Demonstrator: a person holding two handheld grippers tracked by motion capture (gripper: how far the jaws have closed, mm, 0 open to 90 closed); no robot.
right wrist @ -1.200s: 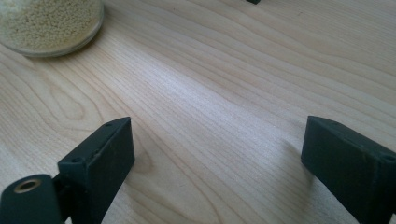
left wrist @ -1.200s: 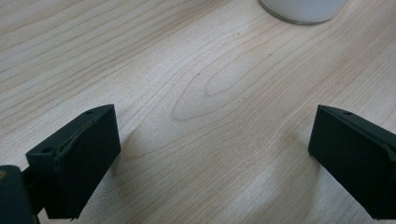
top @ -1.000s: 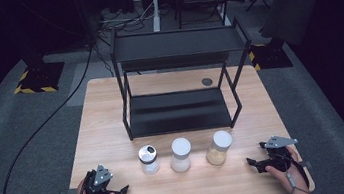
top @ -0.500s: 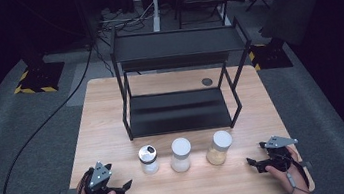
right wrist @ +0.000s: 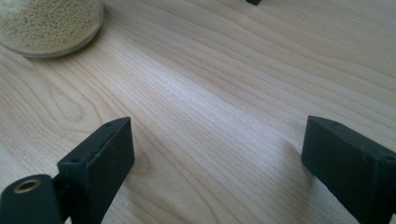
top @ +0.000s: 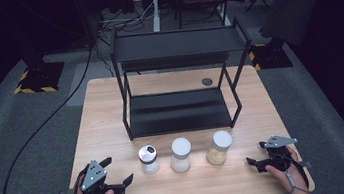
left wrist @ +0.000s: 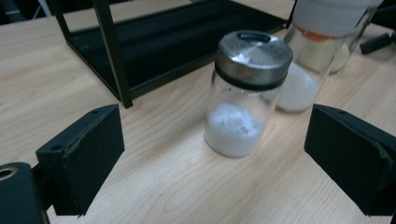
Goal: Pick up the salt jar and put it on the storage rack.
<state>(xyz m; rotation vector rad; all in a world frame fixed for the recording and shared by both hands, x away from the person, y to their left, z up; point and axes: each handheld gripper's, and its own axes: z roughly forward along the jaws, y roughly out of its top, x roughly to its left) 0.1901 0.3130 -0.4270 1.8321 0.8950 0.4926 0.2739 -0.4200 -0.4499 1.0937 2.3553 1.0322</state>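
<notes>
Three jars stand in a row near the table's front. A metal-lidded jar of white powder point(top: 148, 159) point(left wrist: 243, 93) is at the left, a white-lidded jar of white grains point(top: 180, 154) point(left wrist: 322, 42) in the middle, and a white-lidded jar of yellow grains point(top: 218, 147) point(right wrist: 46, 23) at the right. My left gripper point(top: 117, 170) is open, just left of the metal-lidded jar and pointing at it; the jar stands a little ahead of the jaws, untouched. My right gripper point(top: 256, 152) point(right wrist: 215, 149) is open over bare wood, right of the yellow-grain jar.
A black two-tier metal rack point(top: 178, 83) stands behind the jars on the wooden table point(top: 107, 115); its near leg point(left wrist: 109, 51) is close to the powder jar. A small dark disc point(top: 207, 81) lies behind the rack. Cables run across the grey floor.
My left gripper has edged a little right and up, toward the metal-lidded jar. The right gripper and the jars have not moved.
</notes>
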